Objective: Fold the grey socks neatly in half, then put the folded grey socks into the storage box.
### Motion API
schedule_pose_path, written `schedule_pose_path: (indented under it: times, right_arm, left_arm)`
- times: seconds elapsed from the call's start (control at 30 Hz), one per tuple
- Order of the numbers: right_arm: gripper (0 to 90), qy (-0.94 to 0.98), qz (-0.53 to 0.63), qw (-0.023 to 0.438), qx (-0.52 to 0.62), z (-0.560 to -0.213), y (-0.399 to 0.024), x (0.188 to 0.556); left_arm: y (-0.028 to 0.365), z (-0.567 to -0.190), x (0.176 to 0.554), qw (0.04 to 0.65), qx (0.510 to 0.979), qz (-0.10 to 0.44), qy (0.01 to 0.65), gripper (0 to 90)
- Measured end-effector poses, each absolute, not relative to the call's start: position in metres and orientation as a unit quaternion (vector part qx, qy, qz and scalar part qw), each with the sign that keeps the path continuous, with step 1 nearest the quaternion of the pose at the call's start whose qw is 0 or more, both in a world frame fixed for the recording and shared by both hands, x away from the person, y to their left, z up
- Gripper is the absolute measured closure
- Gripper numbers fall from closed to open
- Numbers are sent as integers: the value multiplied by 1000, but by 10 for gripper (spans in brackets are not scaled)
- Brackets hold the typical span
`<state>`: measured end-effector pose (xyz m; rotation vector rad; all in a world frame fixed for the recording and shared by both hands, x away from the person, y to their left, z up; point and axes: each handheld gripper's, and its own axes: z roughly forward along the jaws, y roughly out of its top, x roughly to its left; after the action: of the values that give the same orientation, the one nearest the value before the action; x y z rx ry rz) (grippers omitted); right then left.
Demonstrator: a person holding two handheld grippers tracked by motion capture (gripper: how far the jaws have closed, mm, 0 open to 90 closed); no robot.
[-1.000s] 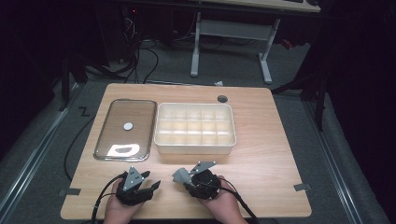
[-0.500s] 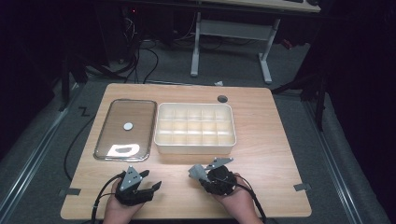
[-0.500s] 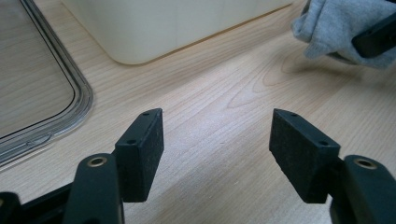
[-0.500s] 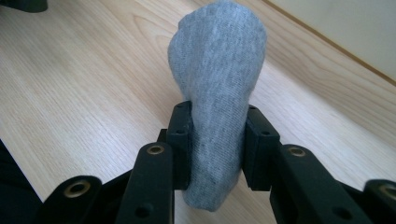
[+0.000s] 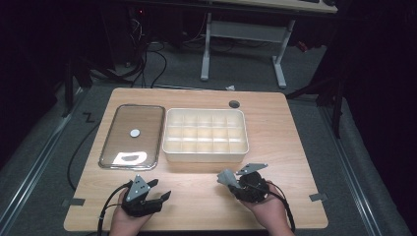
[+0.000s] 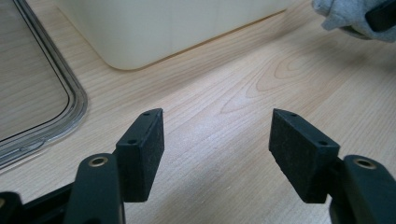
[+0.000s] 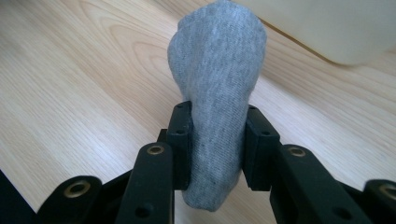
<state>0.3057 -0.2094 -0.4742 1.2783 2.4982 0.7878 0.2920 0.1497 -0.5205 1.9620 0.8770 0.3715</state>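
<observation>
My right gripper (image 5: 231,179) is shut on a rolled grey sock (image 7: 217,79), which sticks out past the pads just above the wooden table (image 5: 196,196). The sock (image 5: 226,177) is in front of the cream compartment bin (image 5: 205,156), near its right half. My left gripper (image 5: 161,189) sits at the front left of the table. Its jaws have just been opening and stand wide apart with nothing between them (image 6: 217,140). Far off in the left gripper view, the sock (image 6: 343,21) shows at the top right.
A clear flat lid (image 5: 123,123) with a small white disc (image 5: 134,132) lies left of the bin. A round cable hole (image 5: 234,103) is at the back of the table. Bare wood lies between the two hands. Desk legs and cables stand on the dark floor beyond.
My right gripper has carried the sock to the right, away from the left gripper. The left jaws have spread wider while the left hand stayed in place.
</observation>
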Motion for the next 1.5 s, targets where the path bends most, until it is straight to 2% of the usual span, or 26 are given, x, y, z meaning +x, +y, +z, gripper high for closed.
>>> schedule_pose_path:
  times: [0.4, 0.7, 1.13, 1.5]
  right_arm:
    - [688, 848, 251, 118, 452, -455, -232, 309]
    - [689, 844, 245, 121, 462, -424, -234, 327]
    - [690, 841, 217, 129, 478, -389, -225, 380]
    - [692, 845, 145, 96, 506, -402, -218, 434]
  left_arm:
    - [150, -521, 293, 460, 800, 153, 355, 367]
    - [151, -519, 287, 459, 802, 158, 348, 369]
    - [144, -519, 285, 463, 807, 148, 336, 373]
    - [147, -519, 285, 462, 805, 151, 339, 377]
